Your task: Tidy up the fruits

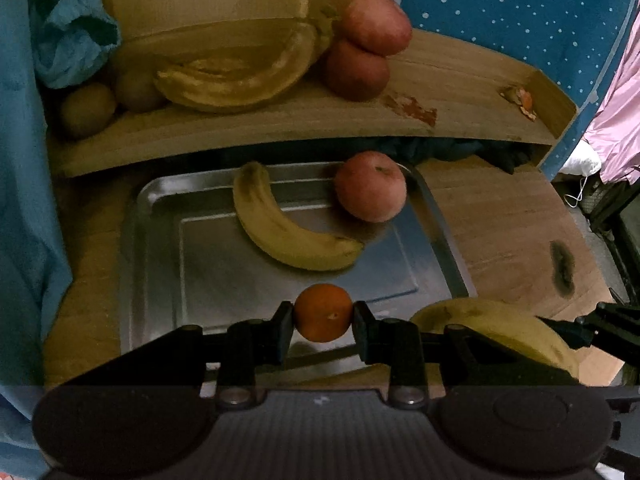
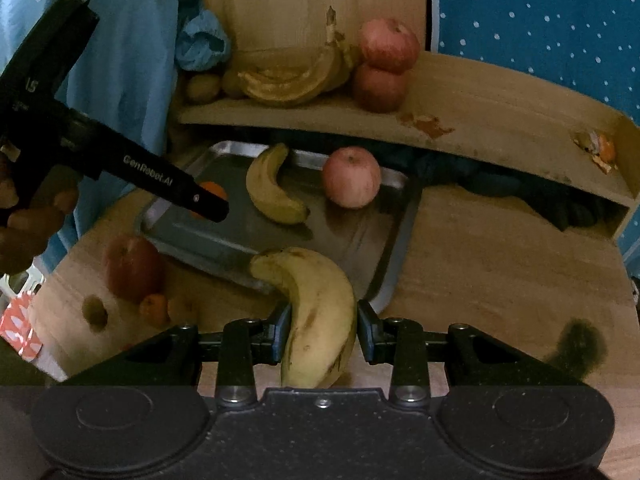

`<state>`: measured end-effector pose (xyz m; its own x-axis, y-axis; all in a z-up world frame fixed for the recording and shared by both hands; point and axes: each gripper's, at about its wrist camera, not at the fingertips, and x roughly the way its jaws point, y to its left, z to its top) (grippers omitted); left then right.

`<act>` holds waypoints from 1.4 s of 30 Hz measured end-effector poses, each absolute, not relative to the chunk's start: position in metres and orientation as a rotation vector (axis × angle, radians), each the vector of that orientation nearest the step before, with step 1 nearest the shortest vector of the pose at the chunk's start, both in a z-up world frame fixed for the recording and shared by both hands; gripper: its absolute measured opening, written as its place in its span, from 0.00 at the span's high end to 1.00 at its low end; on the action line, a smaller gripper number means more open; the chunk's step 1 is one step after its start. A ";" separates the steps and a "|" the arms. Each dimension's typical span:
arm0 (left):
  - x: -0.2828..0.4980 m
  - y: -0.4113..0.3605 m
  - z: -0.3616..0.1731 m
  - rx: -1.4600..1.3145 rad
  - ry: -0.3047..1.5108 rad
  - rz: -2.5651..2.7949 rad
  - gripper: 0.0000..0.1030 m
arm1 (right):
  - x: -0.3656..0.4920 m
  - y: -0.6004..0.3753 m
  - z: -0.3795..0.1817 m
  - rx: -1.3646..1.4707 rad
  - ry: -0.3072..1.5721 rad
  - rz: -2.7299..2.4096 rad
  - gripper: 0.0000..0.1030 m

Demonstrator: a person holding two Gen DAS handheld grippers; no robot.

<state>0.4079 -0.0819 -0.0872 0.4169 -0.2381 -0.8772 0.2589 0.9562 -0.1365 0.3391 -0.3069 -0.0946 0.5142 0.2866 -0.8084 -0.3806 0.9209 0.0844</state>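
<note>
My left gripper (image 1: pixel 323 320) is shut on a small orange (image 1: pixel 323 312), held just above the near end of the metal tray (image 1: pixel 160 248). In the tray lie a banana (image 1: pixel 288 236) and a red apple (image 1: pixel 370 186). My right gripper (image 2: pixel 323 322) is shut on a large yellow banana (image 2: pixel 320 316), held over the tray's near edge (image 2: pixel 384 292). That banana (image 1: pixel 500 330) also shows low on the right in the left wrist view. In the right wrist view the orange (image 2: pixel 214 191) peeks out behind one of the left gripper's fingers (image 2: pixel 192 196).
A raised wooden shelf (image 1: pixel 440 92) behind the tray holds bananas (image 1: pixel 240 76), two stacked apples (image 1: pixel 368 44), kiwis (image 1: pixel 86 108) and peel scraps (image 1: pixel 520 100). On the table left of the tray lie an apple (image 2: pixel 132 266), a small orange (image 2: pixel 154 308) and a kiwi (image 2: pixel 94 312). Blue cloth hangs at left.
</note>
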 end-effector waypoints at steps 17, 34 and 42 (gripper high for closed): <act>0.459 -0.033 -0.093 0.001 1.079 -0.229 0.66 | 0.424 -0.245 -0.104 -0.094 0.850 0.429 0.65; 0.520 -0.005 -0.116 -0.004 1.085 -0.212 0.66 | 0.469 -0.206 -0.134 -0.068 0.873 0.418 0.65; 0.527 -0.005 -0.126 -0.015 1.102 -0.209 0.66 | 0.477 -0.205 -0.144 -0.049 0.901 0.417 0.64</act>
